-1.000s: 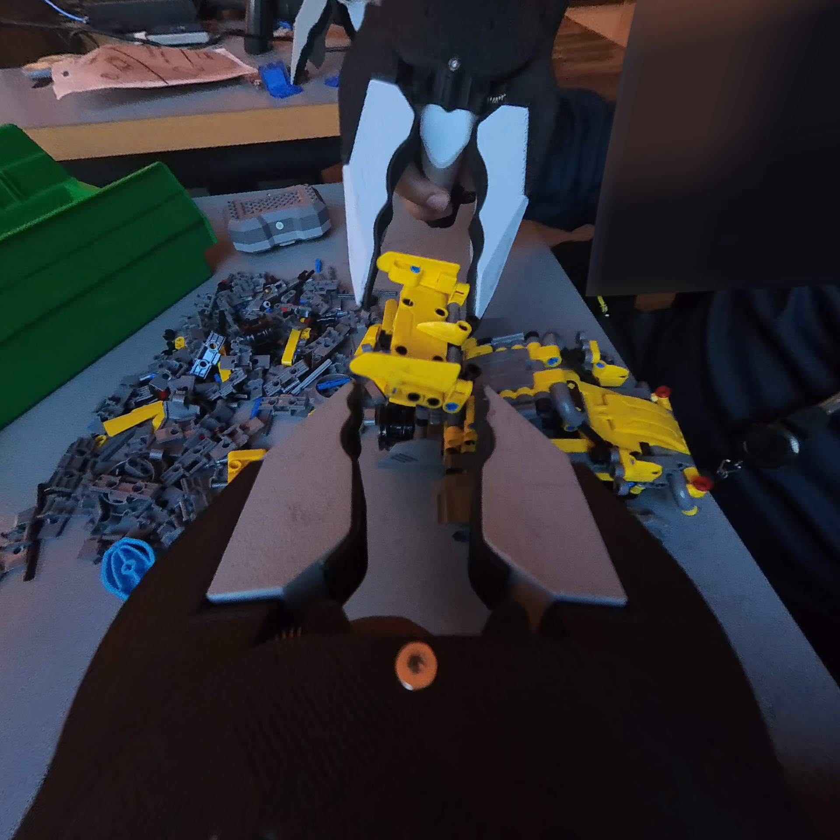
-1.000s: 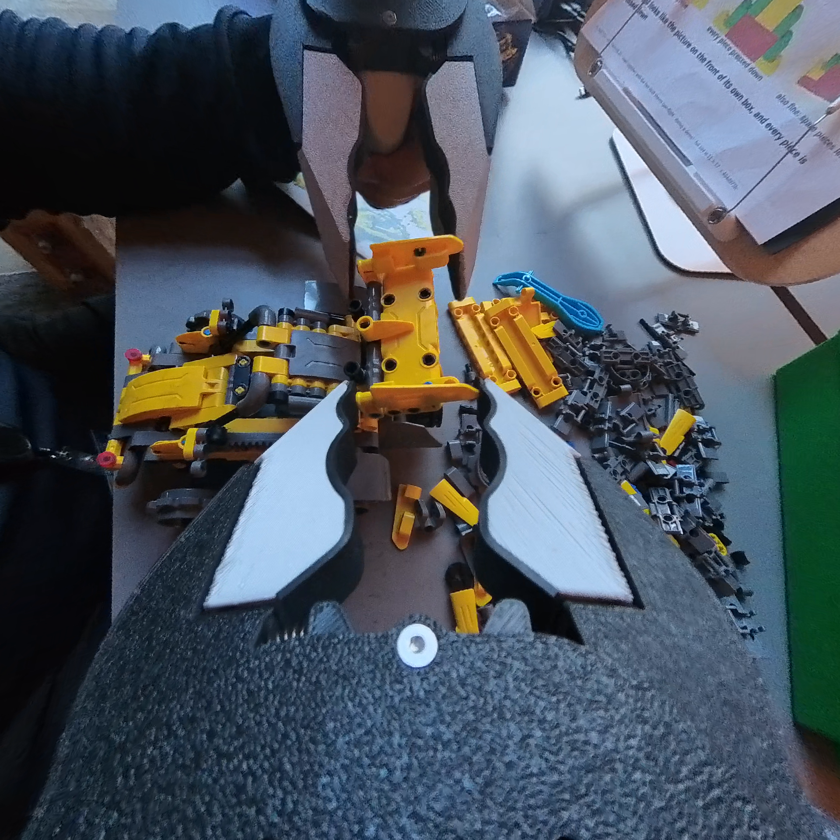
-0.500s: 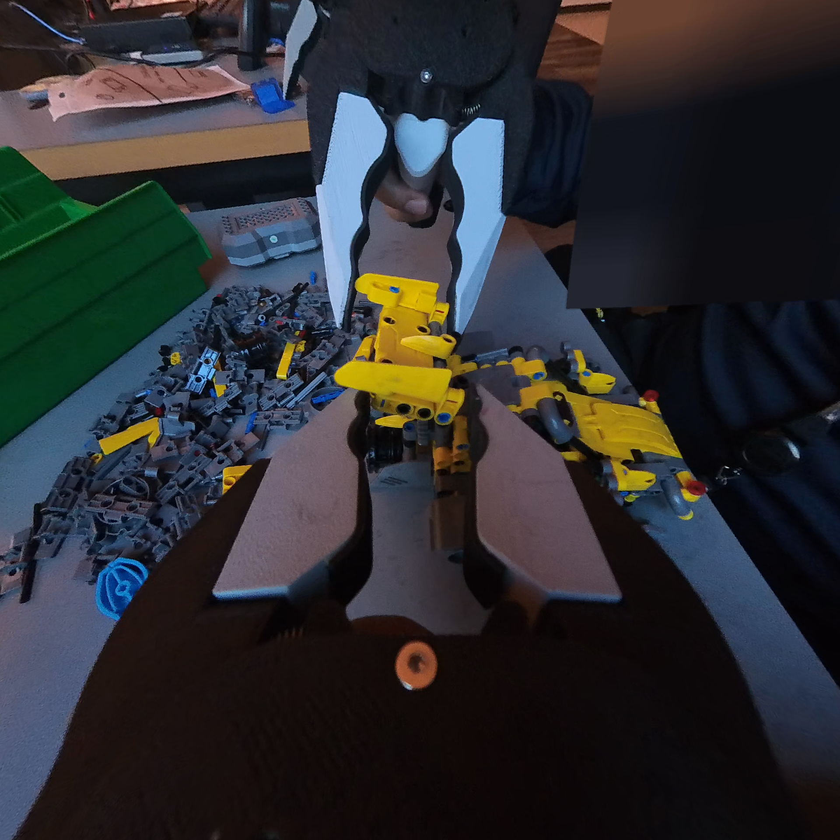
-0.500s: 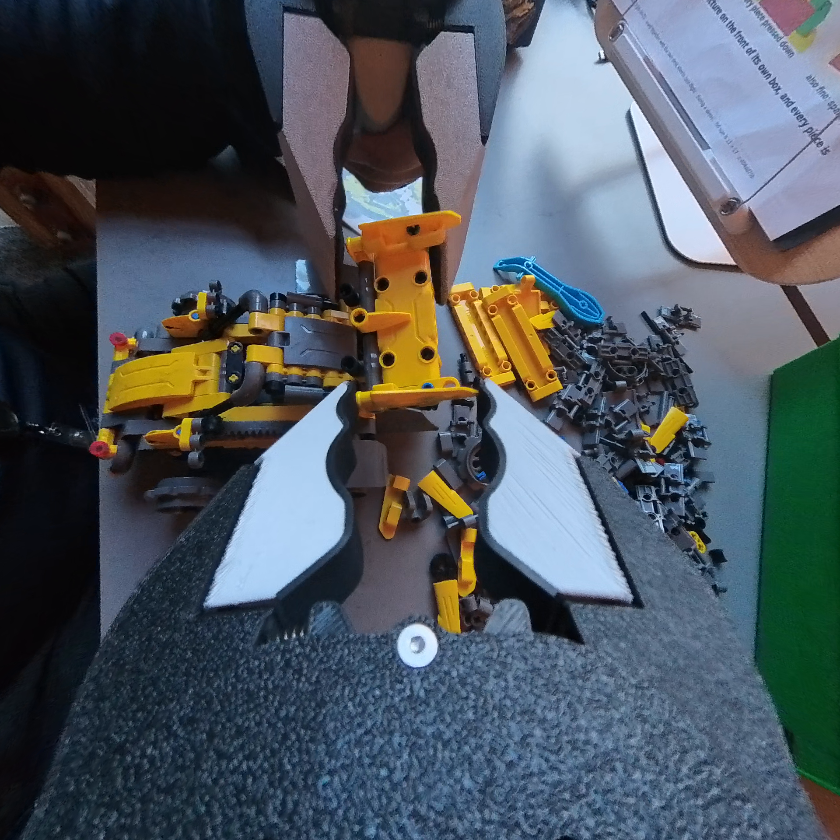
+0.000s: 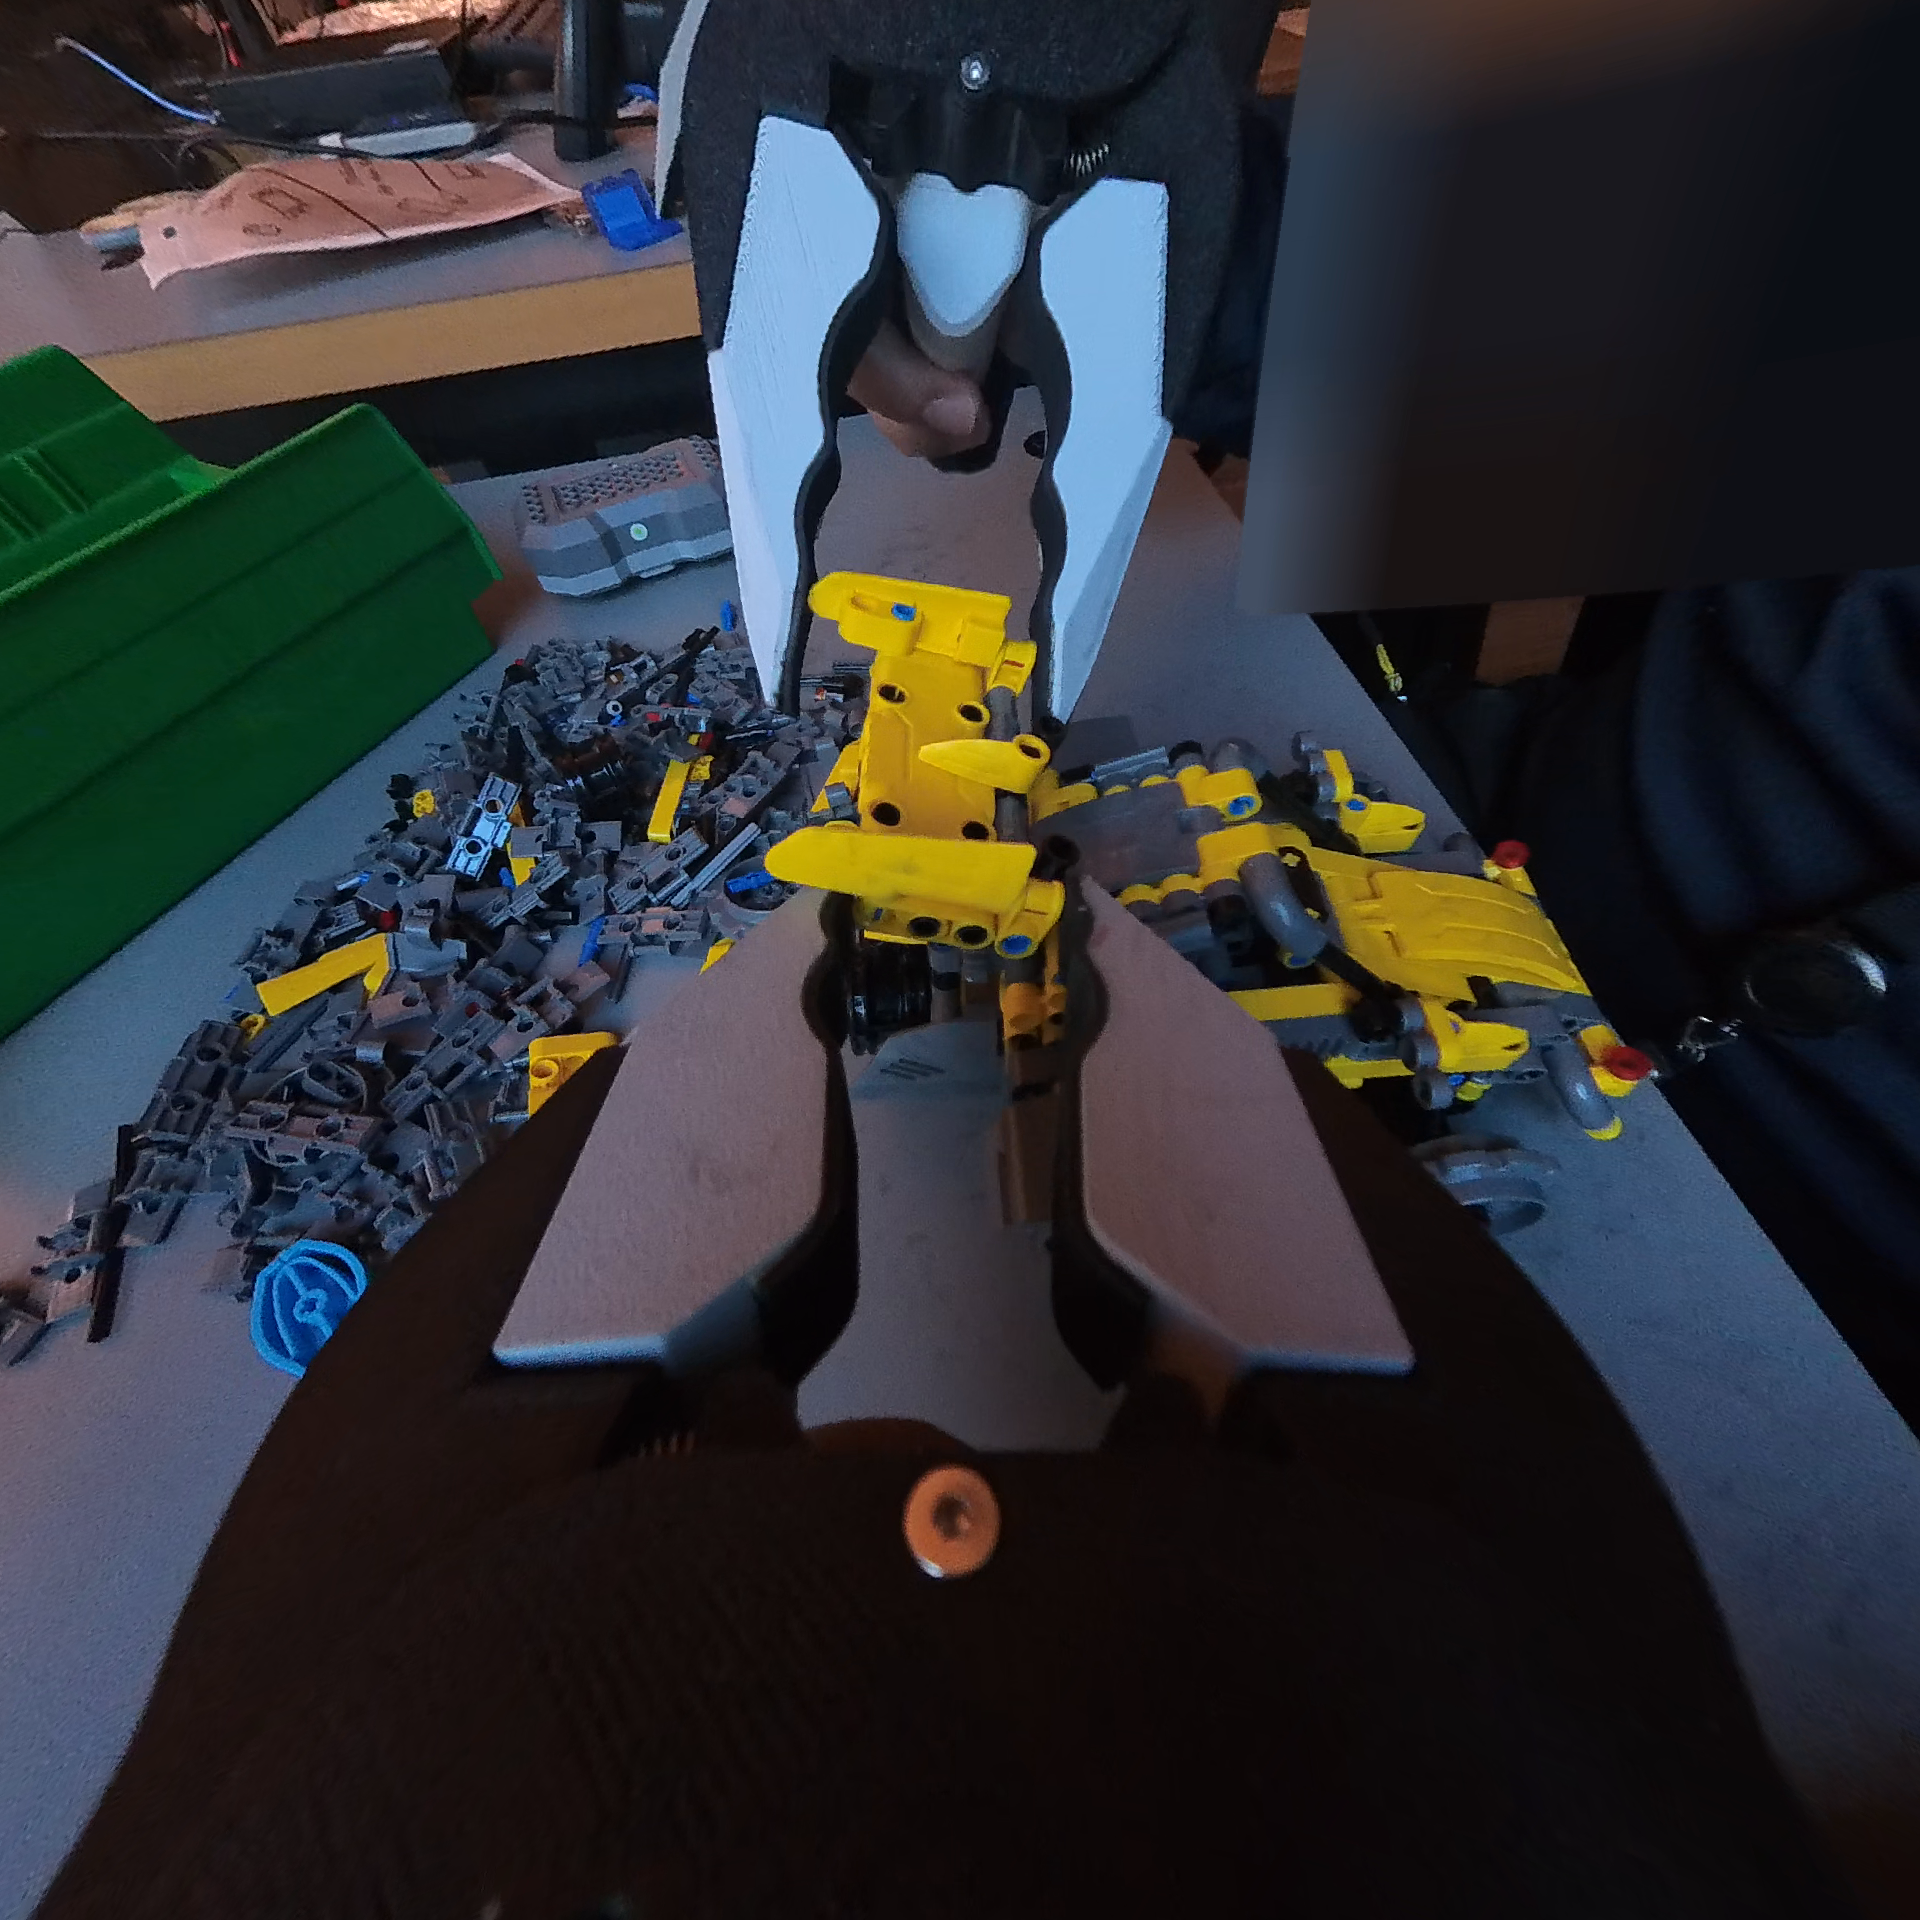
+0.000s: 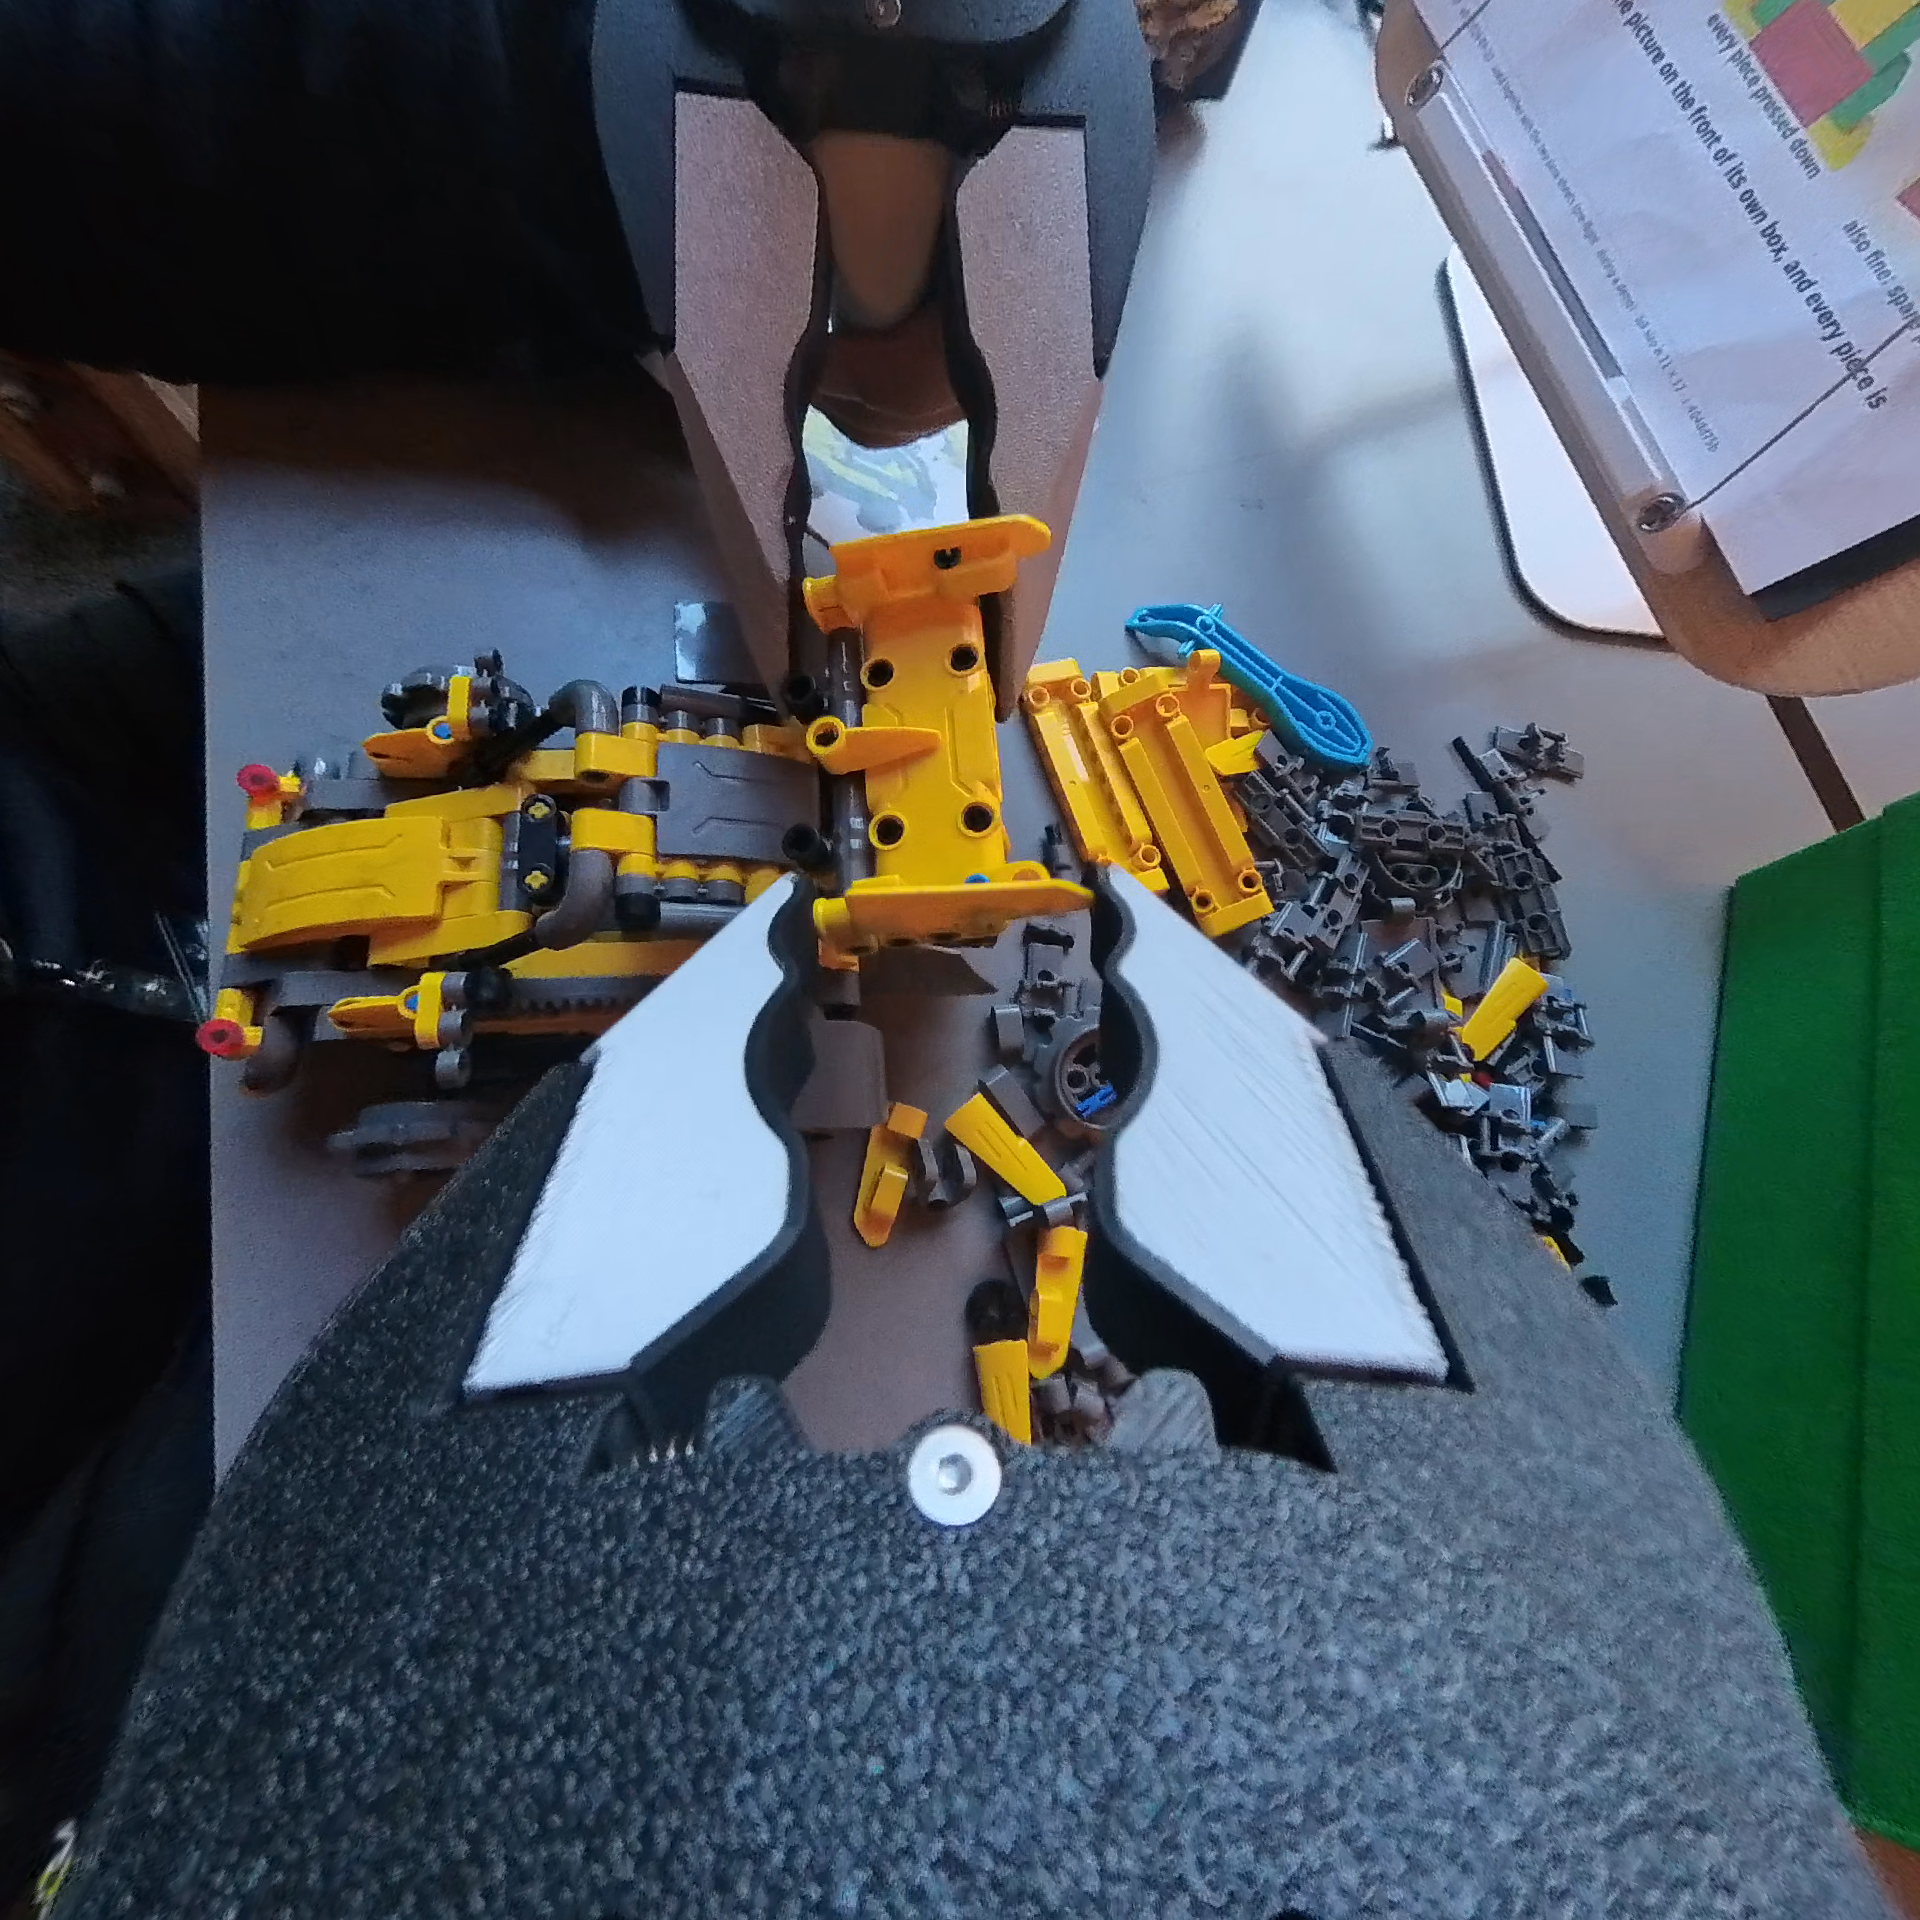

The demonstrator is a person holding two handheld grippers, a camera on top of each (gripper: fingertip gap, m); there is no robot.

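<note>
A yellow brick-built block (image 5: 925, 769) with a grey axle along one side hangs between my two grippers just above the table. My left gripper (image 5: 951, 925), brown-faced, is shut on its near end; it also shows in the right wrist view (image 6: 904, 665). My right gripper (image 6: 948, 894), white-faced, is shut on the block's (image 6: 925, 748) opposite end plate and shows in the left wrist view (image 5: 914, 707). A yellow and grey vehicle model (image 6: 416, 873) lies right beside the block; I cannot tell whether they are joined. The model also shows in the left wrist view (image 5: 1403, 914).
A pile of loose grey and yellow pieces (image 5: 416, 987) covers the grey table (image 5: 1714, 1403). A green bin (image 5: 208, 644) stands past the pile. Long yellow panels (image 6: 1143, 790), a blue tool (image 6: 1257, 686), a blue wheel (image 5: 307, 1304), a grey device (image 5: 623, 530) and a stand with a printed sheet (image 6: 1662, 260) are nearby. One gripper's finger ends stand about 4 cm off the other's.
Both grippers keep their hold on the yellow block. The pair has shifted slightly over the table, so more loose yellow pieces show between the right gripper's fingers.
</note>
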